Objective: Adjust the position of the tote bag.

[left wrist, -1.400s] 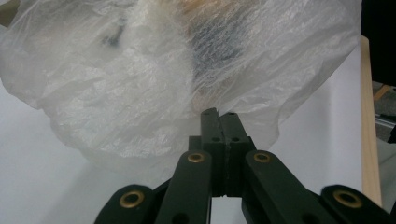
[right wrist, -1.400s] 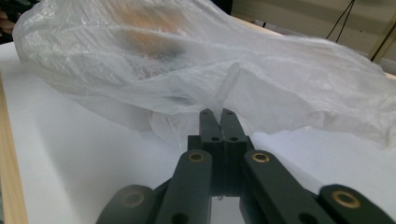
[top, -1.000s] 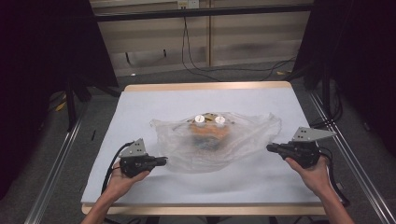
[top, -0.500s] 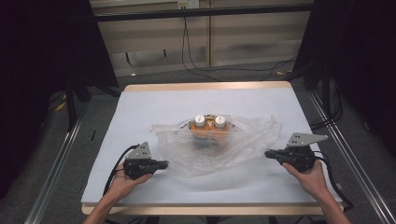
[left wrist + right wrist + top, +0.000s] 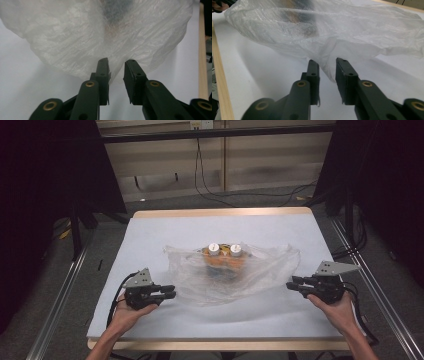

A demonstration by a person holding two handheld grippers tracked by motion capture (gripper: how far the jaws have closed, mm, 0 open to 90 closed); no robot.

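I am holding my left gripper (image 5: 116, 75) and my right gripper (image 5: 327, 73) low over the white table (image 5: 165, 232), one at each side of the clear plastic bag (image 5: 235, 272) lying crumpled at its middle. My jaws on both sides have just been opening and are now standing slightly apart, with a loose edge of the bag's film reaching into each gap but nothing pinched. Inside the bag, two white-capped bottles (image 5: 223, 251) are standing side by side toward its far edge.

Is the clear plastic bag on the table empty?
No, the high view shows two white-capped bottles with orange bodies standing inside the clear plastic bag.
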